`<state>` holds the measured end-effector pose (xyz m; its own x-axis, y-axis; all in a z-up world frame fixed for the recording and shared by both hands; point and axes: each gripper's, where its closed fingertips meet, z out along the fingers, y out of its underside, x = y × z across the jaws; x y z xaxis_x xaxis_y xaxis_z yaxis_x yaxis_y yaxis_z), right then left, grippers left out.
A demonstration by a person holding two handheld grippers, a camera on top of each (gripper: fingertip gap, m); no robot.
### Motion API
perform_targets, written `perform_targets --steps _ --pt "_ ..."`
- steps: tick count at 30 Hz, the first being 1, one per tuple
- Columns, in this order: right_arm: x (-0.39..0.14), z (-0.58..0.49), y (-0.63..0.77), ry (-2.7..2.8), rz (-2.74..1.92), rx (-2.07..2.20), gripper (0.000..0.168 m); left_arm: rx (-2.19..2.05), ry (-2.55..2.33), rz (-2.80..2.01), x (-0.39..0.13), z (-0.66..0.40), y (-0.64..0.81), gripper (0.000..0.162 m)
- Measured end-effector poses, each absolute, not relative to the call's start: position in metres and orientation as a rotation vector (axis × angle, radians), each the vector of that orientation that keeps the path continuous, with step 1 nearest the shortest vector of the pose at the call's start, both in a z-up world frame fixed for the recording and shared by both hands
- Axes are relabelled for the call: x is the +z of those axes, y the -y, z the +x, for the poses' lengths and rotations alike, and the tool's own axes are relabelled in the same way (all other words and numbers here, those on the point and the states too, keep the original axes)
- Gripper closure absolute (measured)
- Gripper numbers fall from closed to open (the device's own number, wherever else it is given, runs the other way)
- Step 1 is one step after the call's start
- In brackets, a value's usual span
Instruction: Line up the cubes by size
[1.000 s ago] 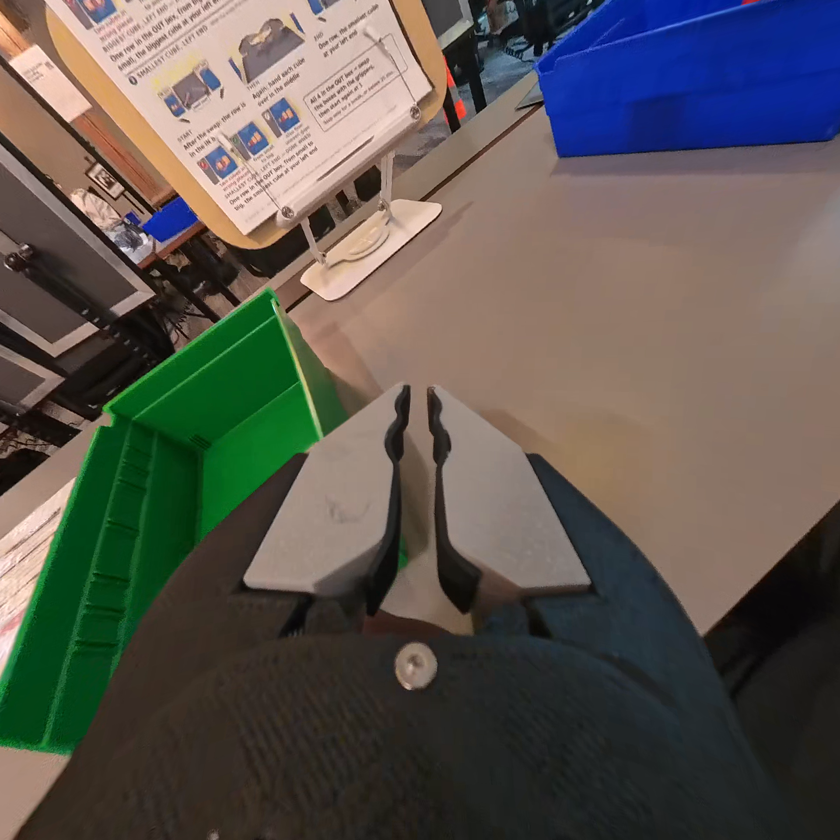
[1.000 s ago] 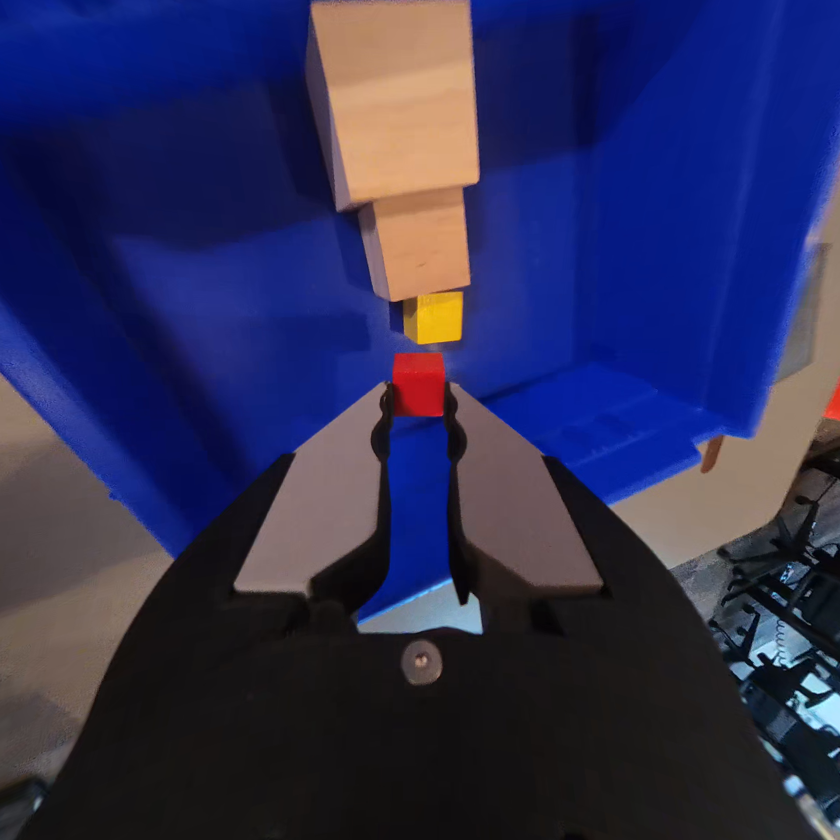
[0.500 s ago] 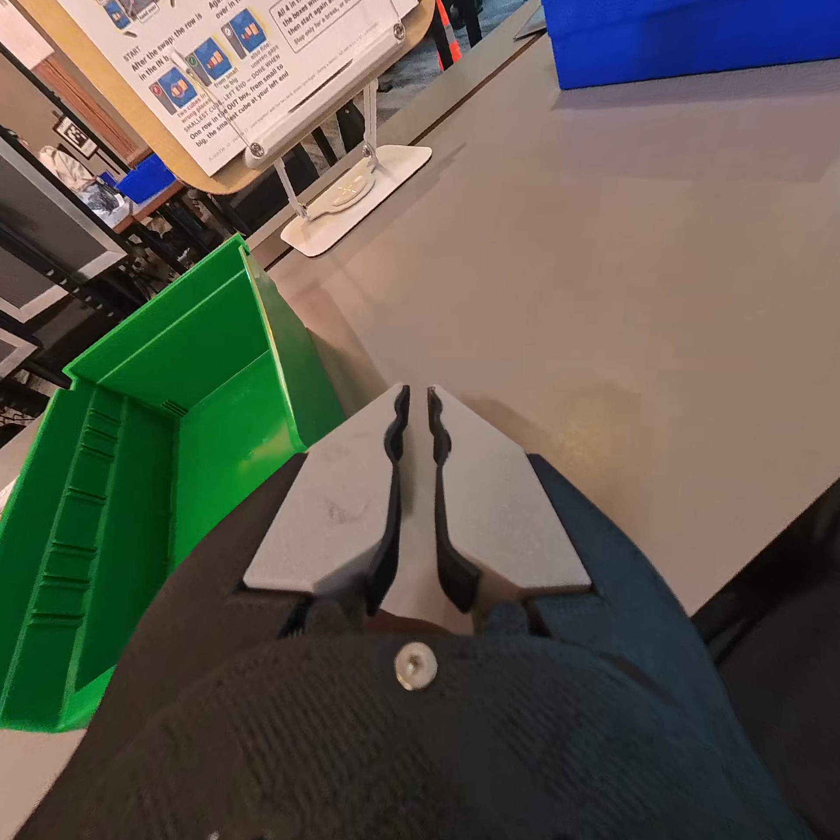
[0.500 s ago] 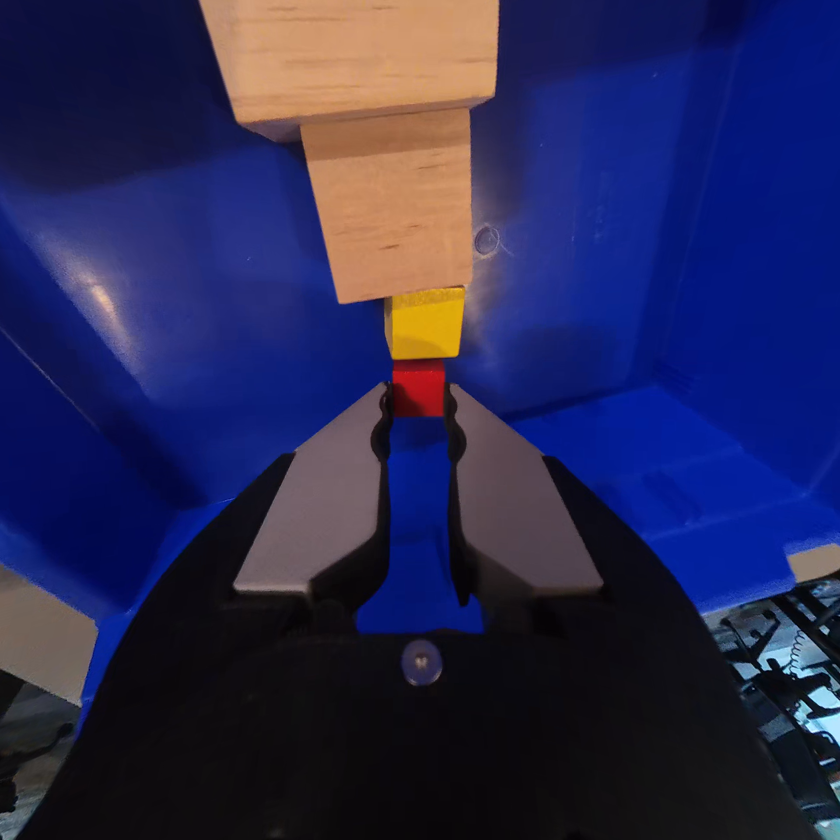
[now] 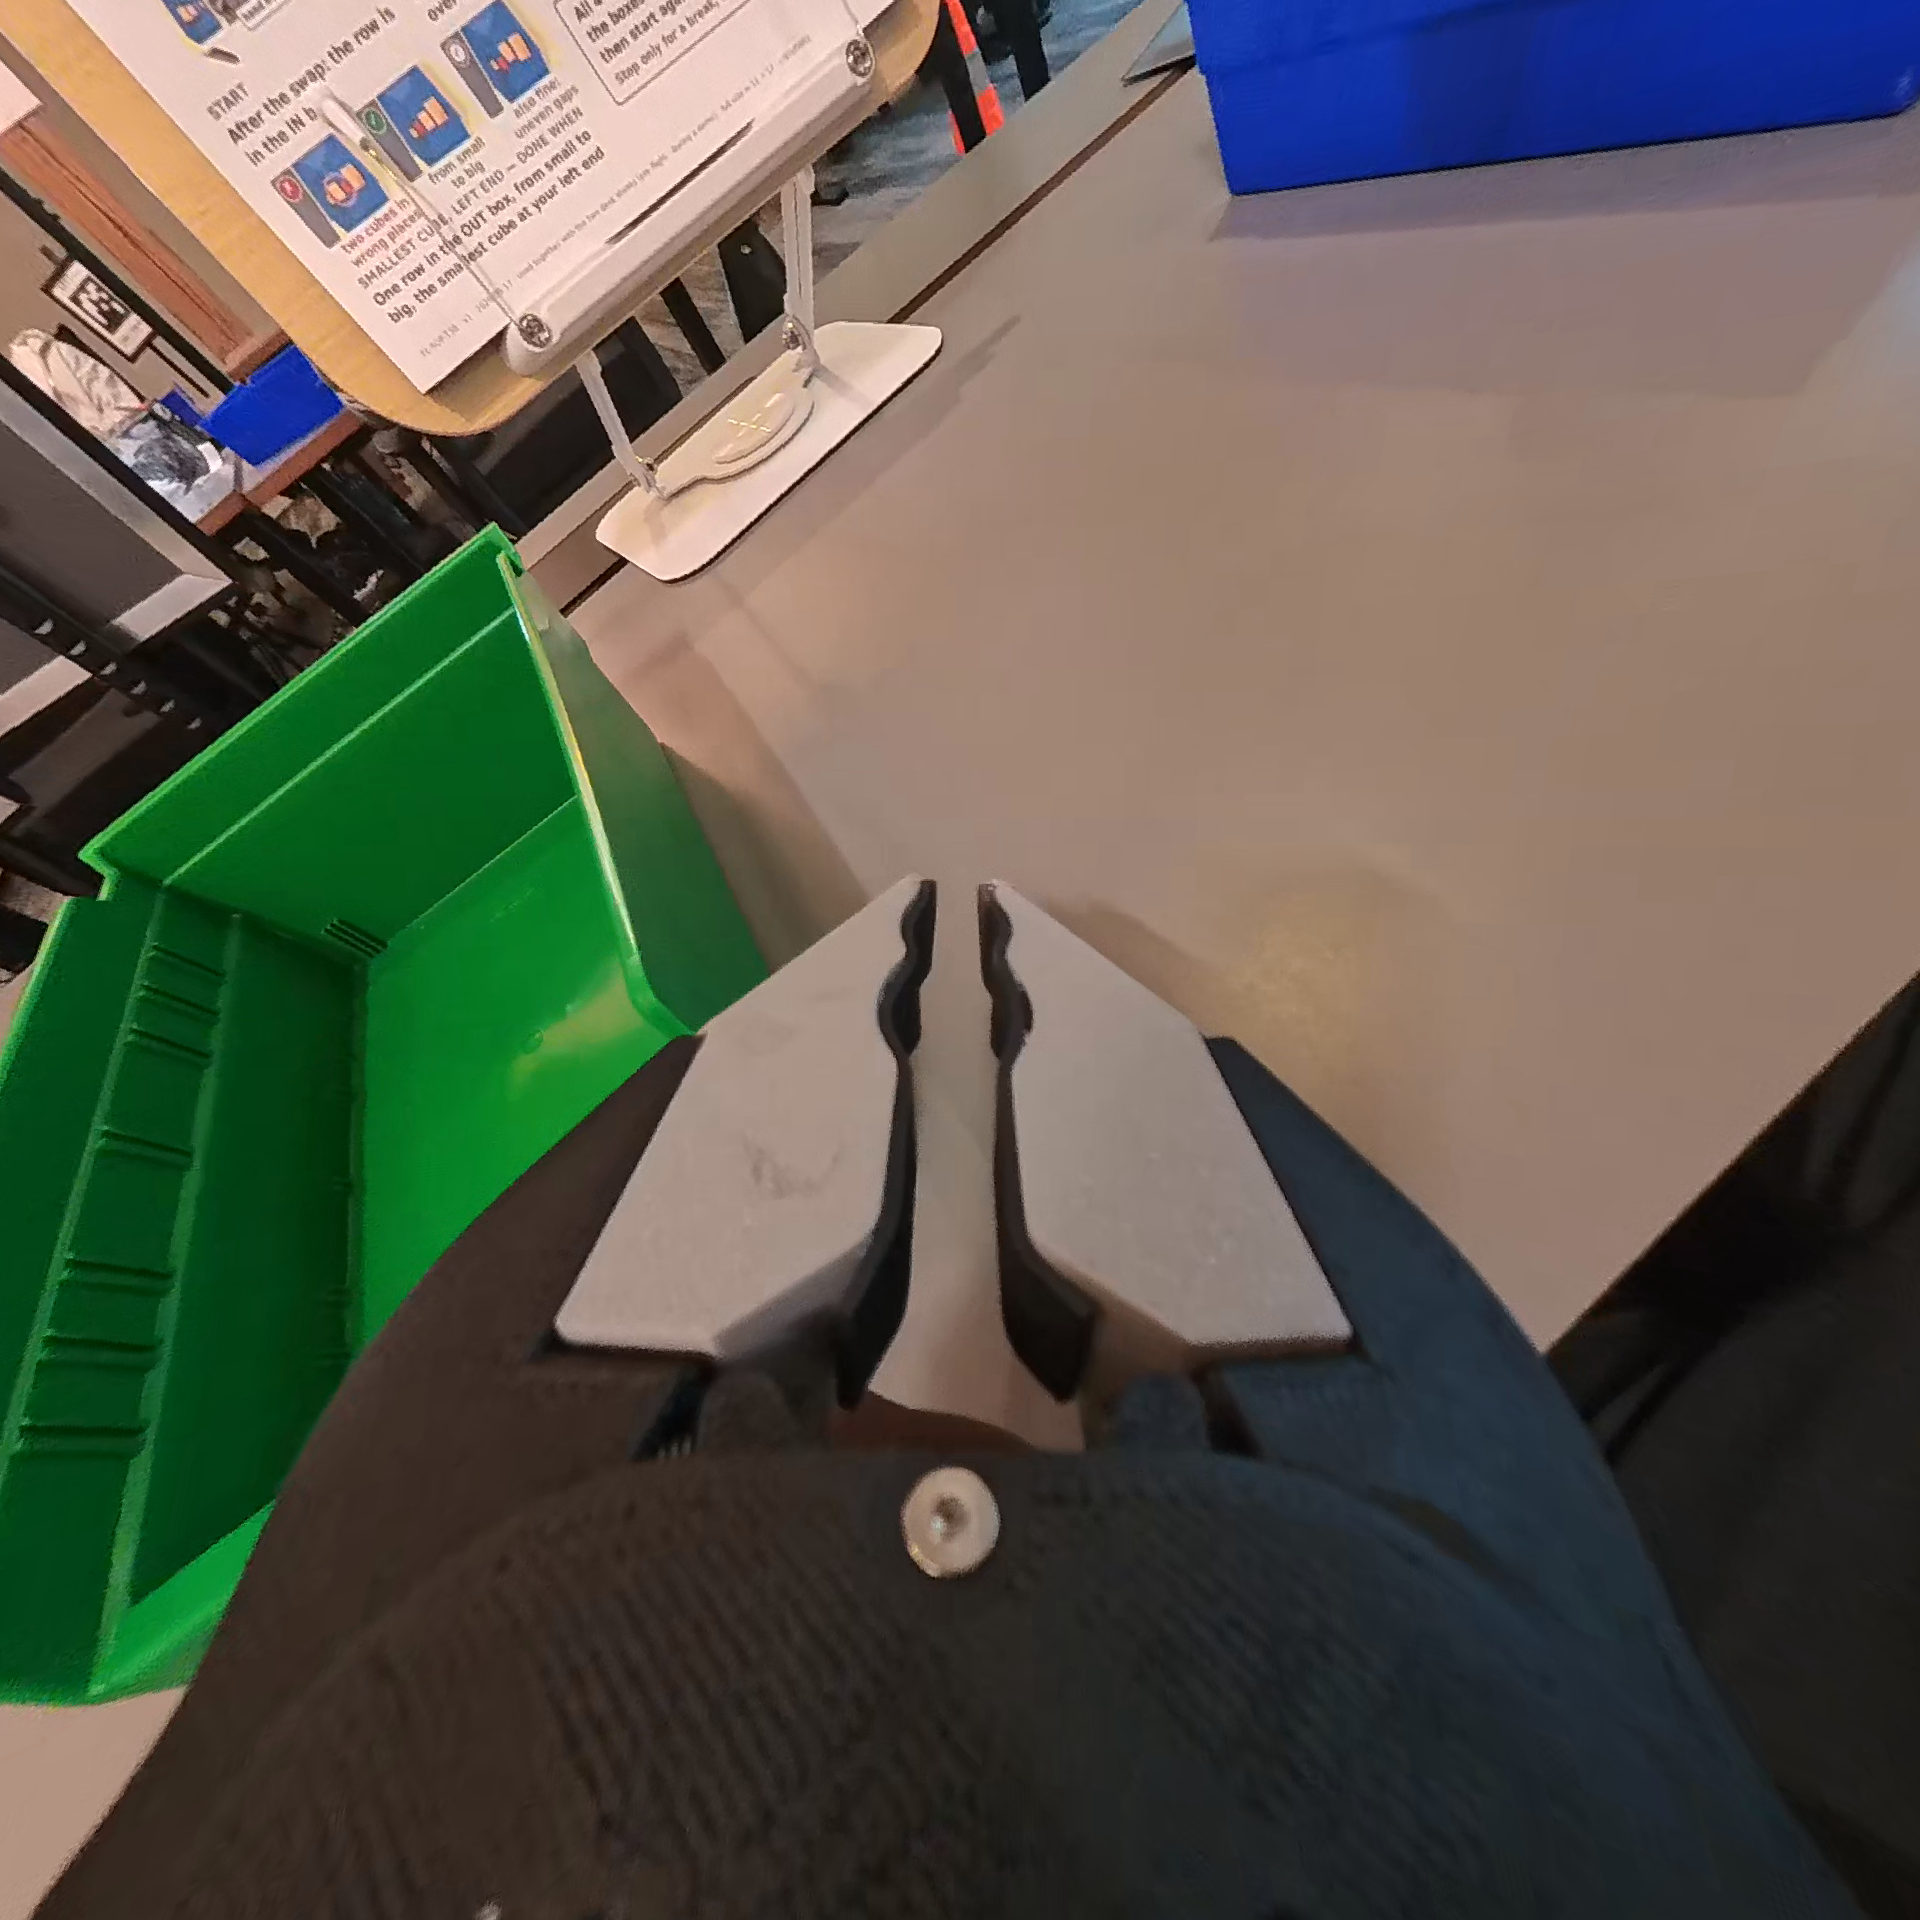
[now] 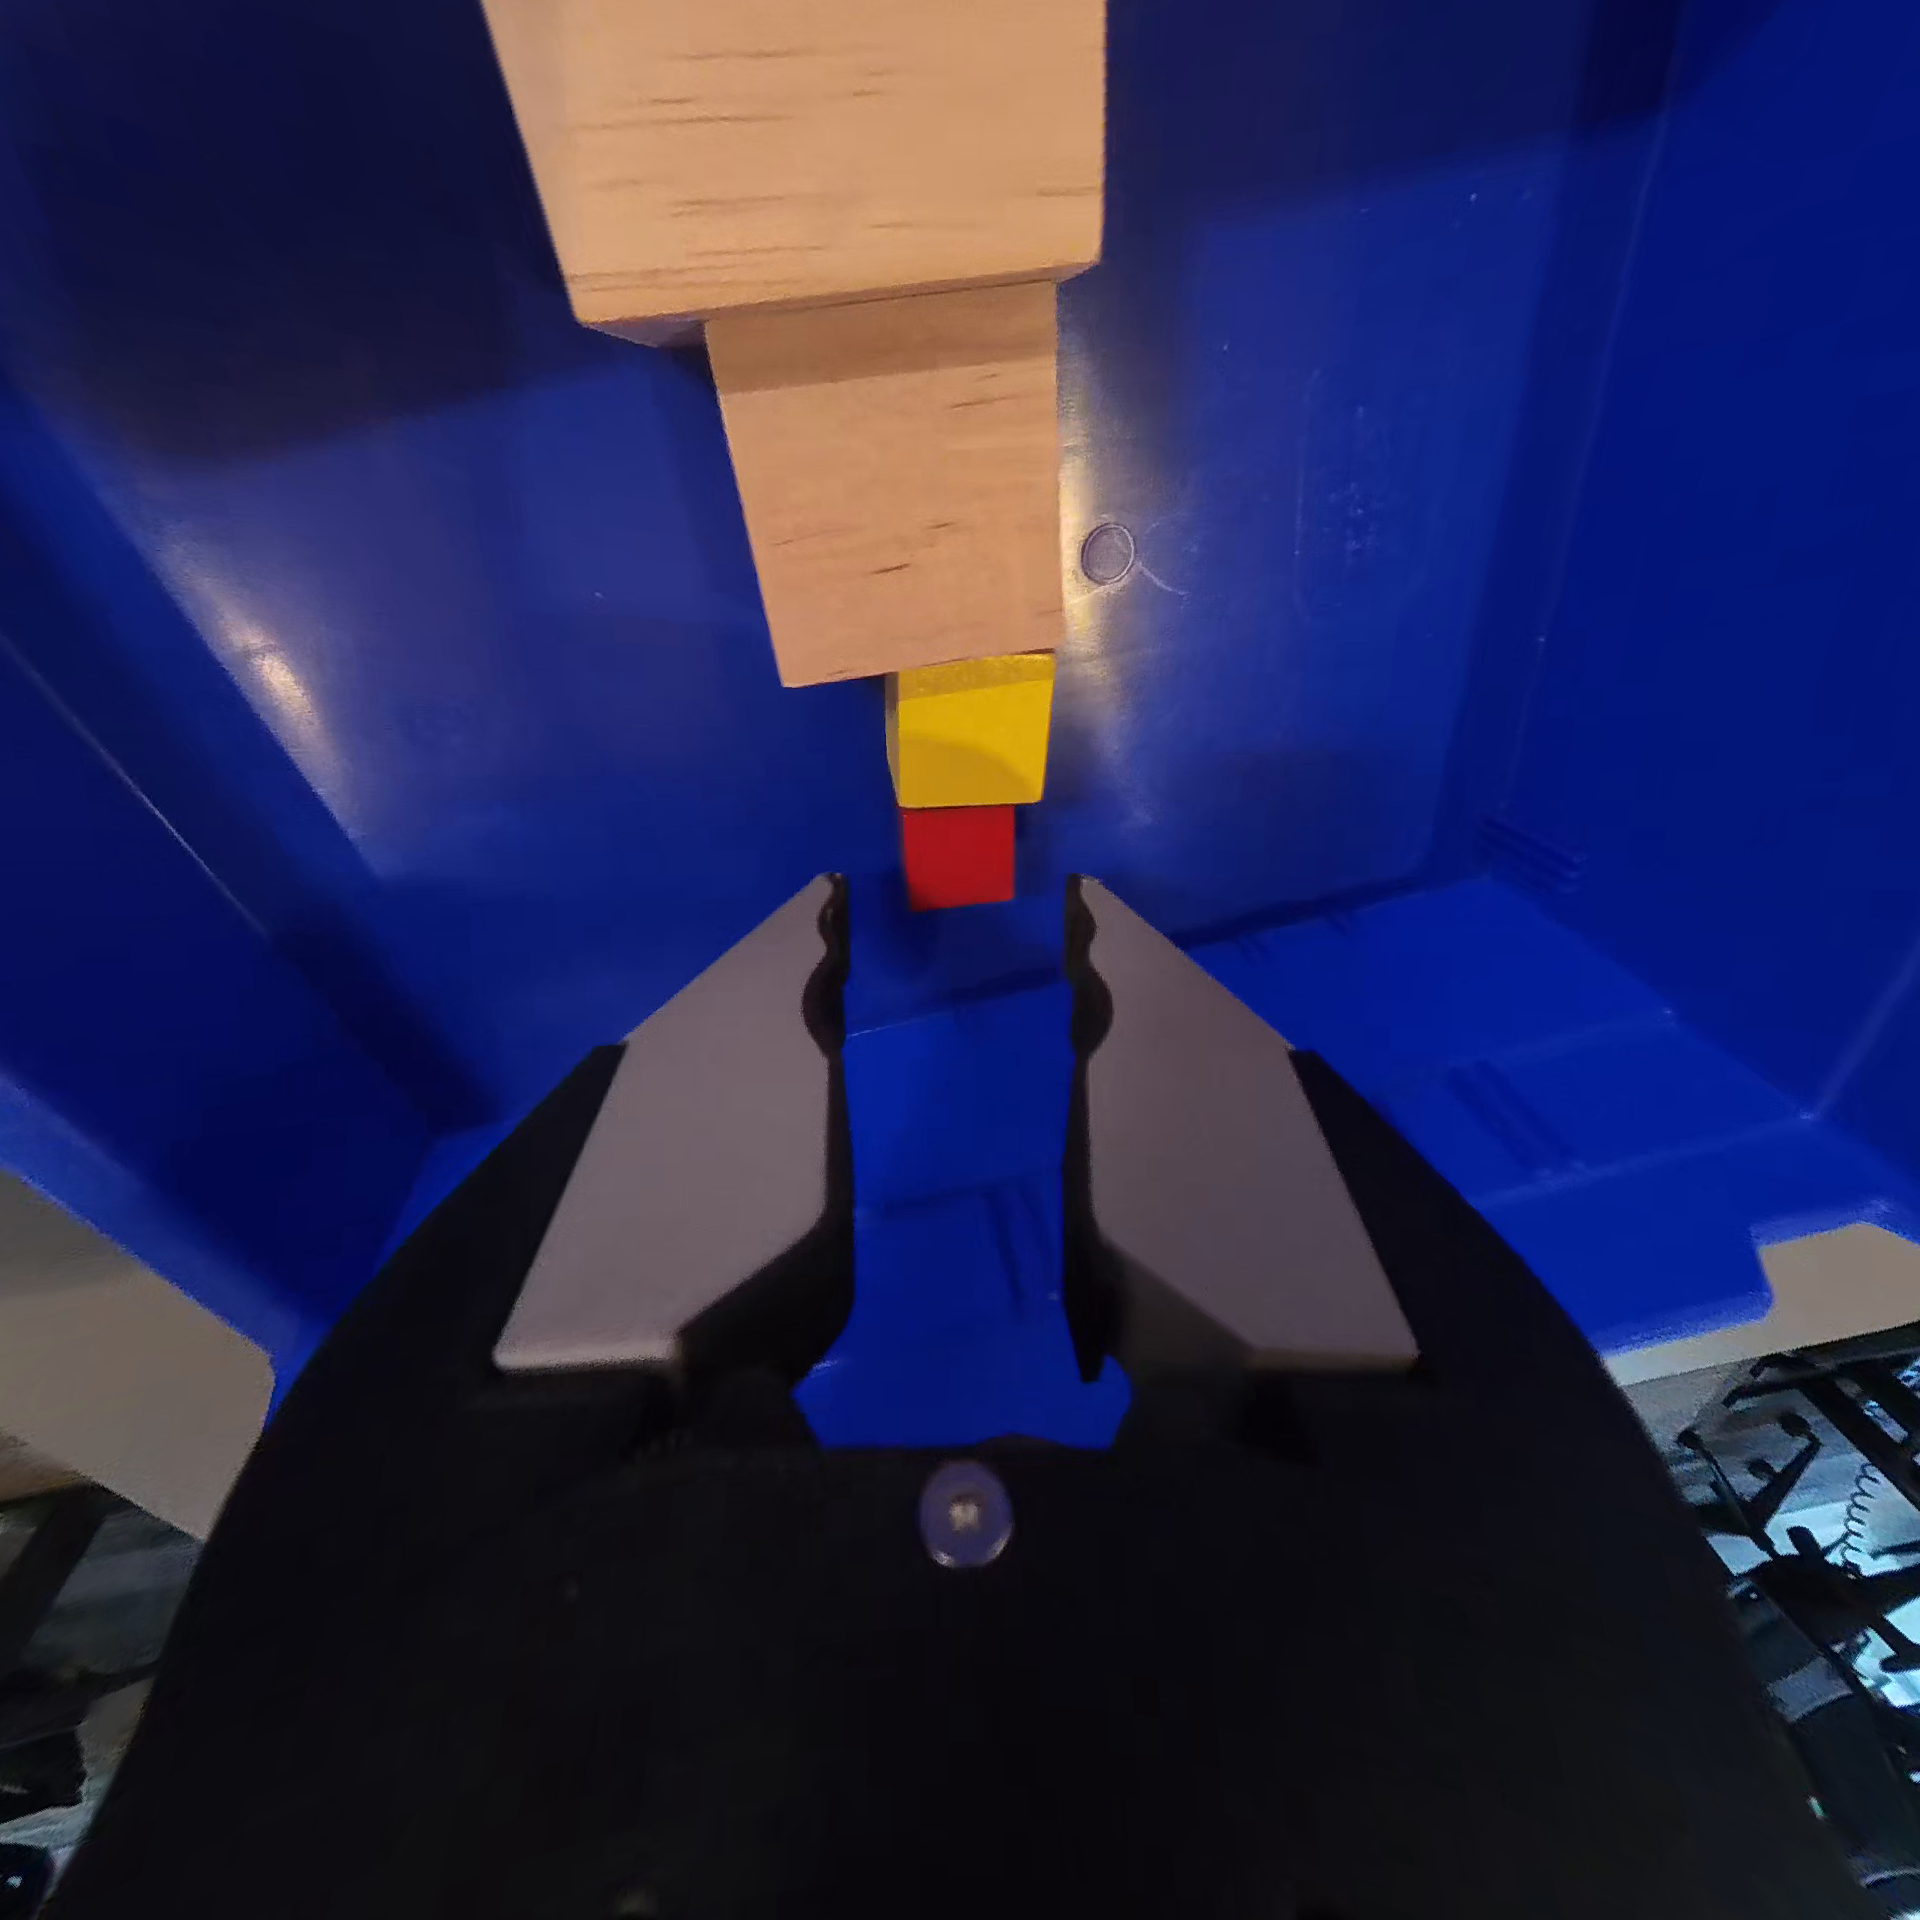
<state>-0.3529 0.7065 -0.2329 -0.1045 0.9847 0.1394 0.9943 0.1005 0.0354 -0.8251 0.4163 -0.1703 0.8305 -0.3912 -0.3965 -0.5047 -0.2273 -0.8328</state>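
In the right wrist view, several cubes stand in one row inside the blue bin (image 6: 1403, 675): a small red cube (image 6: 956, 857), a yellow cube (image 6: 971, 743), a medium wooden cube (image 6: 904, 499) and a large wooden cube (image 6: 810, 145), each touching its neighbour. My right gripper (image 6: 956, 899) is open just short of the red cube, its fingers apart from it. In the left wrist view my left gripper (image 5: 956, 899) is shut and empty above the grey table (image 5: 1351, 623).
An empty green bin (image 5: 312, 935) sits left of the left gripper. A white stand with an instruction sheet (image 5: 582, 156) is at the table's back. The blue bin (image 5: 1558, 94) shows far right. The table edge (image 5: 1714, 1143) runs close on the right.
The right gripper carried the red cube down against the yellow cube, then opened and let it go. The left gripper's view tilted slightly lower over the table.
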Motion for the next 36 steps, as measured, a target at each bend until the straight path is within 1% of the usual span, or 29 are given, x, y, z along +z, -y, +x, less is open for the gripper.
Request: perform_targets --steps 1,2,3,7,8,9,10,12,13,16,20,21,24,27,32,36 --pt "-0.233 -0.354 -0.708 2.257 -2.057 -0.178 0.118 0.116 -0.685 -1.848 -0.171 -0.824 -0.415 0.156" --pt "-0.234 -0.356 -0.710 2.236 -2.077 -0.171 0.100 0.111 -0.691 -1.849 -0.172 -0.823 -0.415 0.156" --pt "-0.236 -0.358 -0.710 2.228 -2.102 -0.158 0.087 0.109 -0.696 -1.851 -0.172 -0.823 -0.414 0.156" --pt "-0.243 -0.374 -0.704 2.266 -2.059 -0.100 0.089 0.110 -0.715 -1.859 -0.176 -0.822 -0.413 0.155" --pt "-0.245 -0.377 -0.700 2.285 -2.043 -0.080 0.095 0.111 -0.716 -1.860 -0.176 -0.822 -0.413 0.155" --pt "-0.247 -0.380 -0.697 2.309 -2.023 -0.063 0.107 0.112 -0.715 -1.861 -0.176 -0.823 -0.413 0.155" --pt "-0.248 -0.380 -0.694 2.328 -2.009 -0.061 0.115 0.111 -0.713 -1.863 -0.176 -0.823 -0.413 0.155" --pt "-0.249 -0.378 -0.688 2.360 -2.013 -0.046 0.125 0.104 -0.712 -1.864 -0.177 -0.823 -0.413 0.155" --pt "-0.249 -0.378 -0.687 2.367 -2.009 -0.044 0.127 0.101 -0.712 -1.865 -0.177 -0.823 -0.413 0.155" --pt "-0.244 -0.379 -0.692 2.335 -1.991 -0.070 0.117 0.095 -0.713 -1.870 -0.179 -0.823 -0.413 0.155" --pt "-0.238 -0.376 -0.696 2.306 -1.986 -0.111 0.113 0.098 -0.724 -1.874 -0.181 -0.822 -0.412 0.155" --pt "-0.237 -0.372 -0.700 2.292 -1.992 -0.148 0.114 0.103 -0.726 -1.875 -0.181 -0.822 -0.412 0.154" --pt "-0.236 -0.364 -0.714 2.218 -2.013 -0.233 0.127 0.099 -0.720 -1.876 -0.181 -0.822 -0.412 0.154" --pt "-0.238 -0.371 -0.712 2.190 -2.011 -0.163 0.124 0.101 -0.729 -1.875 -0.181 -0.820 -0.412 0.154" --pt "-0.241 -0.374 -0.708 2.190 -2.015 -0.134 0.123 0.093 -0.737 -1.867 -0.179 -0.817 -0.410 0.154" --pt "-0.241 -0.382 -0.699 2.216 -1.993 -0.079 0.140 0.095 -0.735 -1.881 -0.182 -0.818 -0.411 0.154"
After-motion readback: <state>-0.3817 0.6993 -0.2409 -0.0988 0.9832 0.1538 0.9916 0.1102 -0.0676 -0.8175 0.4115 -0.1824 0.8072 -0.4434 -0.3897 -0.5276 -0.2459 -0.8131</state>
